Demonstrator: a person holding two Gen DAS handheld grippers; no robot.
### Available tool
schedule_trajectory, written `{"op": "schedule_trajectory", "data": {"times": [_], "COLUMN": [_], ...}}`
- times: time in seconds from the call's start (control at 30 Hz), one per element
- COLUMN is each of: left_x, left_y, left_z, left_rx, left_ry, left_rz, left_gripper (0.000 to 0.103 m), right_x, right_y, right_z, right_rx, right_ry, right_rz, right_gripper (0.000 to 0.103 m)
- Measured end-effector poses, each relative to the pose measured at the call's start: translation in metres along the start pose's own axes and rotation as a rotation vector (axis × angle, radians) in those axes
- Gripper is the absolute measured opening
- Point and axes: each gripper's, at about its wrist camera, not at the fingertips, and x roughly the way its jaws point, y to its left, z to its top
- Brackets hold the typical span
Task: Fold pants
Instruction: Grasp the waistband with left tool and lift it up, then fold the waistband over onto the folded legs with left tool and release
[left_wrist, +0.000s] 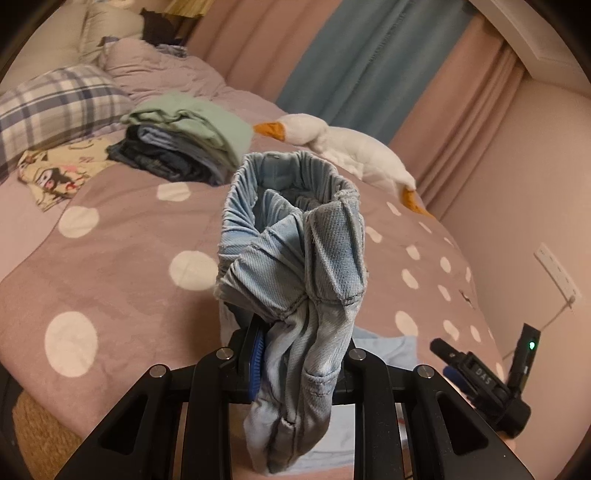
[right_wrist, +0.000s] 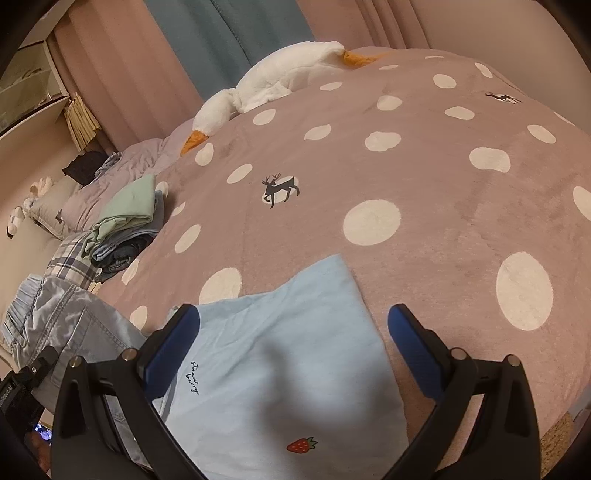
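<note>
One bunched wad of light-blue denim pants (left_wrist: 295, 258) pinched in our left gripper (left_wrist: 299, 354) jaws; right gripper (right_wrist: 295, 343) jaws wide, empty over pale-blue strawberry cloth (right_wrist: 280, 369) near bed (right_wrist: 424, 177) edge. Risk: thin bite slips, wad drops crumpled.

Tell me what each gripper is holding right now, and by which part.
Left gripper clamps the light denim pants just below the bunched elastic waistband. Right gripper is open, holding nothing.
</note>
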Motion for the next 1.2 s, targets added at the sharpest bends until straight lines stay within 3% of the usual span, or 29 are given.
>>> {"op": "schedule_trajectory", "data": {"times": [0.4,0.73,0.83,0.97,1.2], "left_x": [0.026,0.087,0.109,0.138,0.134], "left_y": [-0.044,-0.079,-0.077,-0.058,-0.059], "left_z": [-0.006,-0.039,-0.052,-0.065,-0.069], "left_rx": [0.108,0.172,0.144,0.003,0.003], "left_ry": [0.086,0.281,0.362,0.472,0.465], "left_rz": [-0.091,-0.165,-0.171,-0.203,-0.217], "left_gripper": [0.023,0.023,0.023,0.023,0.027], "right_x": [-0.006,-0.006,-0.004,-0.003,-0.005], "right_y": [-0.008,-0.022,-0.025,-0.029,-0.037], "right_z": [0.004,0.008,0.008,0.009,0.011], "right_rx": [0.012,0.043,0.046,0.050,0.071], "right_ry": [-0.018,-0.018,-0.014,-0.010,-0.010], "right_rz": [-0.001,-0.020,-0.020,-0.026,-0.041], "right_gripper": [0.102,0.103,0.103,0.103,0.103]}}
